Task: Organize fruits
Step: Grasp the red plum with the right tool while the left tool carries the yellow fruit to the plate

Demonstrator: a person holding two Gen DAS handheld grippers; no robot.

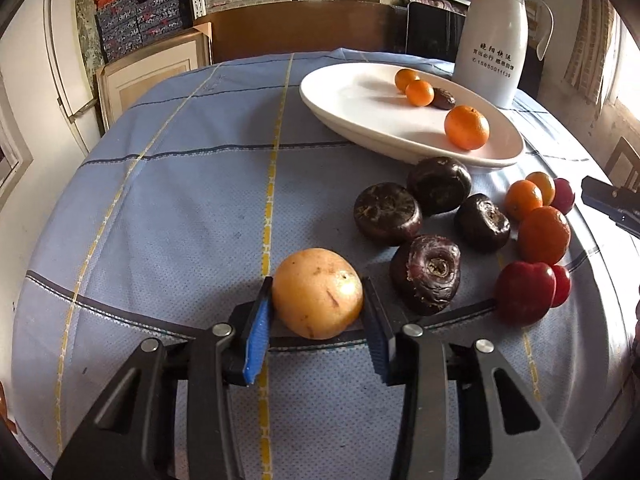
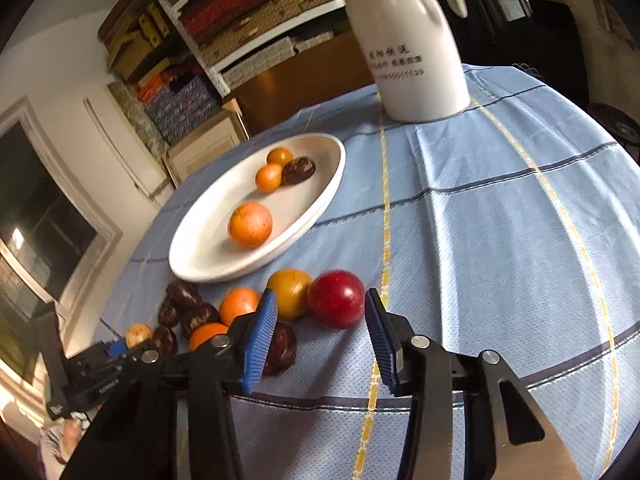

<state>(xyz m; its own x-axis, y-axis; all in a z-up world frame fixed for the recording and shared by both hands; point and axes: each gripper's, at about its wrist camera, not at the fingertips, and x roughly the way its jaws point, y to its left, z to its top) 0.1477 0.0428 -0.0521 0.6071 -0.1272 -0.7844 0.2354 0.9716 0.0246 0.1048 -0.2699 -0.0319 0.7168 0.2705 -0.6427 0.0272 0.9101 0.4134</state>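
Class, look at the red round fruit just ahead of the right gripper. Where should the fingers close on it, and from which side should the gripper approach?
Grip the red fruit across its widest middle, one pad on each flank. Come straight forward and slightly down with the right gripper, whose jaws already stand open wider than it. The fruit is round and smooth, so a grip above the middle would likely slip. Mind the yellow-orange fruit touching its left side.

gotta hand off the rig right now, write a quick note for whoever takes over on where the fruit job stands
Left gripper: shut on the yellow fruit, low at the tablecloth.
Right gripper: open, empty, jaws around the red fruit without touching it.
Done: three oranges and one dark fruit are on the white plate.
Left: four dark fruits, three oranges and the red fruits beside the plate, plus the yellow one in hand.
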